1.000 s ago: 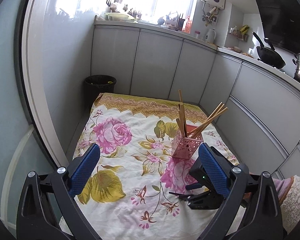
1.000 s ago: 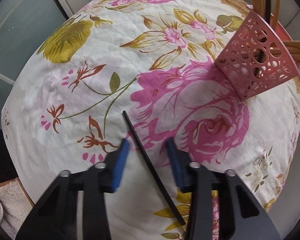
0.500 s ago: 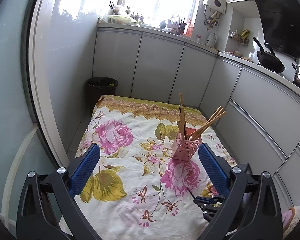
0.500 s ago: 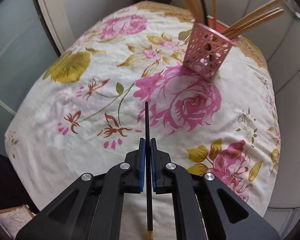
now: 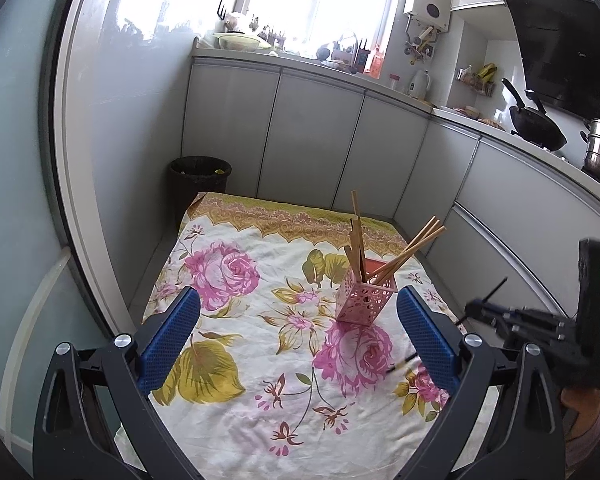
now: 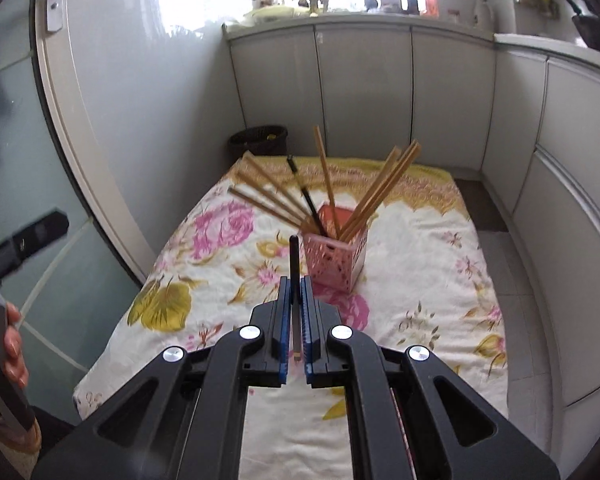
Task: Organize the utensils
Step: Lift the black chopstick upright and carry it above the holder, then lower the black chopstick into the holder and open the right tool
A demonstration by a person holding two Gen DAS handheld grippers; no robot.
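Black chopstick [image 6: 295, 264] clamped in the right gripper [image 6: 295, 312], held in the air above the floral cloth [image 6: 412, 280].

Its blue pads are clenched on the stick, whose tip points toward the pink perforated holder [image 6: 334, 258] standing on the cloth, with wooden chopsticks [image 6: 380, 192] and one other black chopstick [image 6: 306, 196] leaning in it. The left gripper [image 5: 300, 336] hovers over the near part of the cloth with its jaws spread wide and nothing between them, well short of the holder.
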